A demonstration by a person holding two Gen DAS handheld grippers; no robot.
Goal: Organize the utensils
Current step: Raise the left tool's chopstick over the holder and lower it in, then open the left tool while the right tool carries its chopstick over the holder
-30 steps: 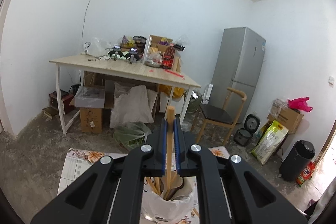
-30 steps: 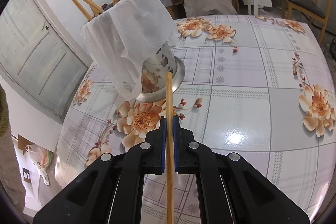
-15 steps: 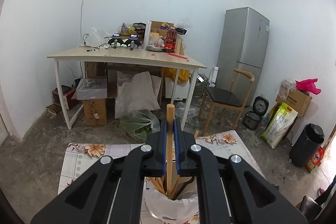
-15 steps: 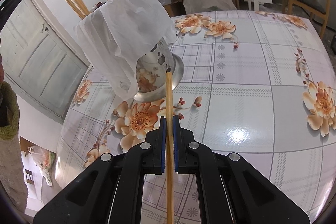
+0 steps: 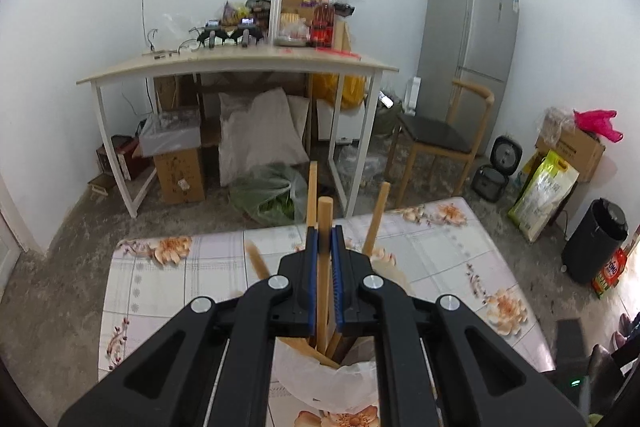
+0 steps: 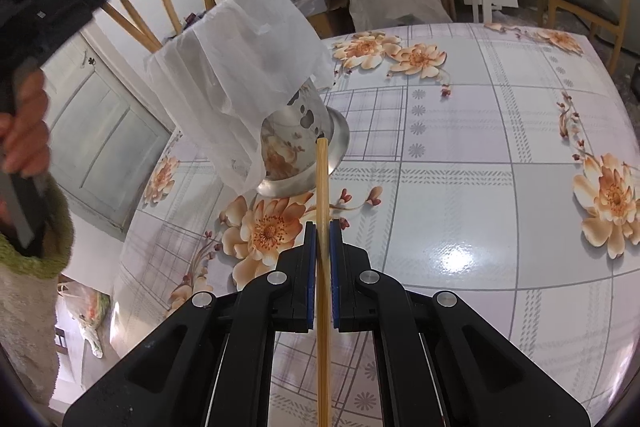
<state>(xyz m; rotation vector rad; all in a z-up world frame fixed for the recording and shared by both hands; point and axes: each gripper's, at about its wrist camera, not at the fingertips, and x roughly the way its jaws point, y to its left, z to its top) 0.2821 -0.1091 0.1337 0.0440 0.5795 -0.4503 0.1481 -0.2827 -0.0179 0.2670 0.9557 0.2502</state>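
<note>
the metal utensil holder (image 6: pixel 302 143) (lined with a white plastic bag (image 6: pixel 236 67)) stands on the floral tabletop (image 6: pixel 460 187). up and to the left of the holder, the left claw (image 5: pixel 324 239) is clamped on a wooden stick (image 5: pixel 323 267) whose lower end sits inside the holder among other sticks (image 6: pixel 160 3). just in front of the holder's base, the right claw (image 6: pixel 322 231) is pinched tight on a second stick (image 6: pixel 322 195), its tip near the holder's foot.
</note>
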